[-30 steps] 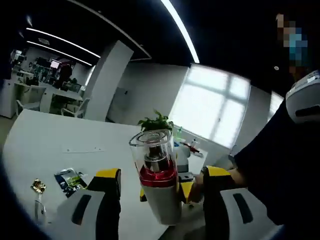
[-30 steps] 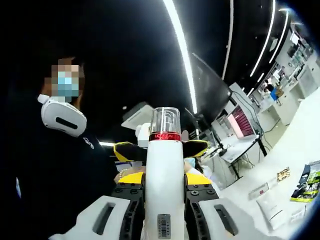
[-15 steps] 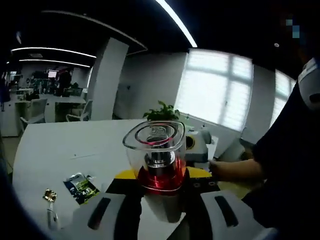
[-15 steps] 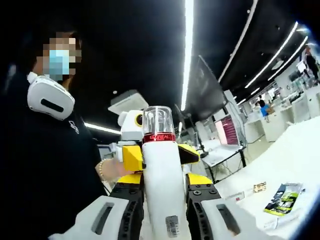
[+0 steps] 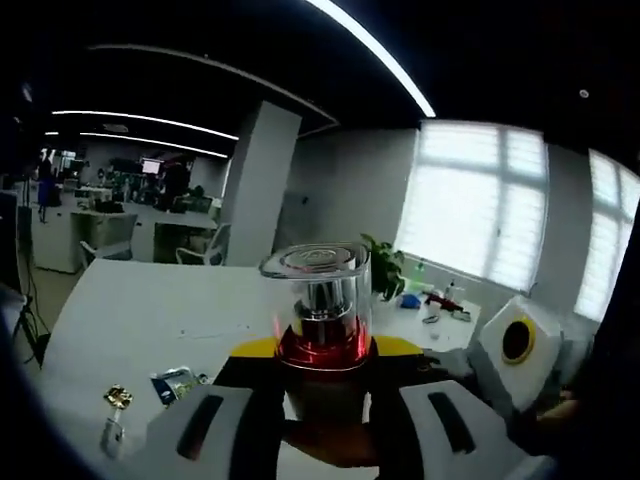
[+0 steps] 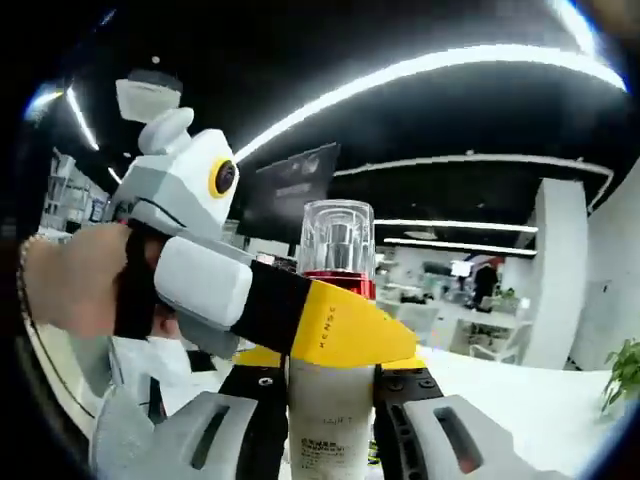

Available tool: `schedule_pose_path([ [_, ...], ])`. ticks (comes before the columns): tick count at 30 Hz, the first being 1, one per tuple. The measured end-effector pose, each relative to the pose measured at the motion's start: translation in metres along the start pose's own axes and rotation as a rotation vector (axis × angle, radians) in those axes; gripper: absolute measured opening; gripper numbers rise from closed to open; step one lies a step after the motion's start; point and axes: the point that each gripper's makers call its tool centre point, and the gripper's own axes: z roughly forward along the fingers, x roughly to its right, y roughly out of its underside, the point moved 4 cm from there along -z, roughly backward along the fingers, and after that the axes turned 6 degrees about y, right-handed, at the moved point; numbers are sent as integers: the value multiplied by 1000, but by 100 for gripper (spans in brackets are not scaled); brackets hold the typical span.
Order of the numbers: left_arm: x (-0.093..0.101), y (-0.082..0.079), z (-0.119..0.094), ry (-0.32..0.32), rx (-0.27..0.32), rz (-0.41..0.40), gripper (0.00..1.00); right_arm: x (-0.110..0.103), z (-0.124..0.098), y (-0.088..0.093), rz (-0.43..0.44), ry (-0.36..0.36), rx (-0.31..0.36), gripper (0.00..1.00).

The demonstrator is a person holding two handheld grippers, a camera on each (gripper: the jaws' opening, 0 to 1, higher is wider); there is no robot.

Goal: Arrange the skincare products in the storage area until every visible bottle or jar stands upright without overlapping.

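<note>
Left gripper view: the left gripper (image 5: 322,400) stood at the bottom of the view, its grey-and-black jaws with yellow tips closed against the two sides of a white pump bottle with a red collar and clear square cap (image 5: 322,310). The bottle stood upright between them, lifted above the white bench (image 5: 140,310); its lower body was hidden behind the jaws and cut off by the bottom edge. A part of the right gripper (image 5: 520,350), a white housing with a yellow-ringed disc, entered at lower right, its jaws out of sight. On the bench to the lower left lay a small printed sachet (image 5: 178,384) and a small gold-coloured item (image 5: 117,397), both too small to identify. A green potted plant (image 5: 385,272) stood partly hidden behind the cap, and small items near it were too blurred to name.

Right gripper view: the right gripper (image 6: 328,415) pinched the same bottle (image 6: 335,300) low on its white body, jaws tight on both sides; the label print was illegible. The left gripper (image 6: 270,300) crossed from the left, one yellow-tipped jaw lying over the bottle's red collar and covering most of it. A person's hand (image 6: 75,285) held that gripper, blurred and cut by the left edge.
</note>
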Motion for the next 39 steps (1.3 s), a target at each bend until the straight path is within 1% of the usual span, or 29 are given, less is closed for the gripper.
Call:
schedule_pose_path([
  [1, 2, -1, 1, -9, 4, 18, 27, 4, 1, 1, -11, 13, -15, 25],
  [2, 5, -4, 3, -24, 8, 73, 27, 6, 2, 2, 1, 16, -31, 25],
  [3, 6, -4, 4, -37, 6, 78, 27, 8, 3, 2, 22, 12, -27, 25],
  [4, 9, -6, 6, -46, -2, 122, 27, 10, 4, 3, 12, 15, -24, 24],
  [5, 12, -7, 7, -52, -2, 140, 27, 10, 4, 2, 11, 22, -25, 24],
  [6, 14, -8, 8, -63, -2, 158, 27, 13, 4, 2, 12, 13, -22, 24],
  [7, 15, -8, 7, -65, -6, 169, 27, 16, 6, 3, 22, -17, -11, 23],
  [10, 19, -7, 7, -55, -10, 207, 26, 19, 6, 6, 90, -84, -19, 22],
  [11, 19, -8, 8, -49, -6, 207, 26, 18, 3, 4, 105, -96, -18, 22],
  [12, 20, -9, 8, -33, 0, 207, 26, 17, -3, 0, 169, -114, -4, 22],
  [13, 22, -7, 10, -17, -8, 200, 26, 18, -4, 1, 201, -116, -7, 22],
  [15, 24, -8, 11, 2, 0, 227, 26, 19, -6, 1, 266, -145, 1, 21],
  [16, 27, -8, 11, 32, 2, 242, 26, 19, -8, 1, 294, -151, 4, 21],
  [17, 28, -8, 11, 37, 1, 234, 26, 20, -10, 0, 289, -163, 12, 21],
  [20, 31, -8, 11, 104, -3, 237, 27, 27, -10, 3, 305, -200, 19, 21],
  [22, 35, -8, 11, 166, -11, 264, 28, 27, -12, 4, 321, -238, 24, 21],
  [23, 36, -9, 10, 187, -12, 267, 28, 26, -14, 3, 344, -274, 26, 21],
  [24, 38, -10, 8, 237, -16, 269, 28, 26, -16, 3, 363, -291, 26, 21],
  [25, 38, -11, 7, 268, -20, 257, 29, 25, -17, 3, 374, -315, 30, 21],
  [26, 39, -13, 3, 327, -26, 260, 29, 25, -19, 3, 398, -350, 34, 21],
  [27, 39, -15, 1, 363, -18, 259, 29, 21, -23, 1, 404, -376, 41, 21],
  [29, 40, -21, -7, 450, -6, 265, 28, 15, -30, 0, 426, -467, 45, 21],
  [30, 39, -22, -9, 480, -14, 246, 28, 13, -34, 0, 436, -524, 44, 21],
  [31, 41, -24, -11, 525, -13, 235, 28, 12, -37, -1, 447, -557, 41, 21],
  [32, 41, -29, -16, 572, -6, 196, 28, 9, -41, -1, 453, -611, 34, 21],
  [33, 41, -32, -19, 602, -3, 167, 28, 9, -42, -1, 451, -635, 34, 21],
  [35, 39, -38, -24, 650, 9, 139, 31, 10, -43, -3, 472, -692, 35, 21],
  [37, 36, -40, -25, 660, -4, 138, 33, 10, -44, -5, 495, -729, 40, 21],
  [39, 38, -39, -26, 694, -24, 147, 34, 9, -44, -9, 508, -757, 51, 21],
])
